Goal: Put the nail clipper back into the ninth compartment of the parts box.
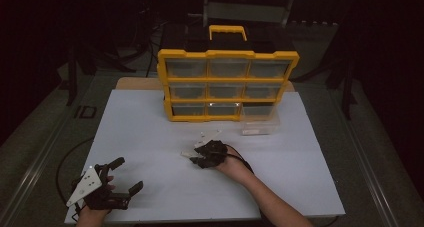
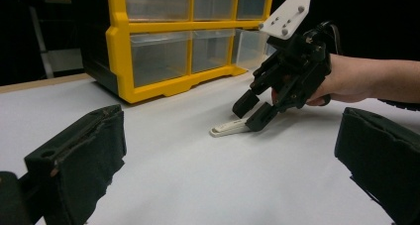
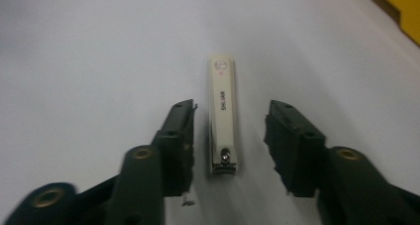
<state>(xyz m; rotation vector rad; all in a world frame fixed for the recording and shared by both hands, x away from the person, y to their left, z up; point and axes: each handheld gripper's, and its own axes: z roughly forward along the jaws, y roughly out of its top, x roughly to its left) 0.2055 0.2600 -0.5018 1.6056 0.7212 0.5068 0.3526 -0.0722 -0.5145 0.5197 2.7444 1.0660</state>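
left gripper (image 1: 116, 179) idles wide open near the table's (image 1: 150, 137) front edge, right gripper (image 3: 230, 136) jaws parted astride the nail clipper (image 3: 222, 118) lying mid-table, so close squarely on its sides, yellow drawer organizer (image 1: 227, 84) beyond.

left claw (image 1: 123, 176) spread wide, right claw (image 3: 230, 136) parted, lowered

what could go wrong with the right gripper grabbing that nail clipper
The nail clipper lies flat and thin on the white board, between the open jaws of the right gripper. Closing on its narrow sides could squirt it out or tip it. The jaw tips may also scrape the board before they grip. Small white pieces lie near the right gripper and could get knocked.
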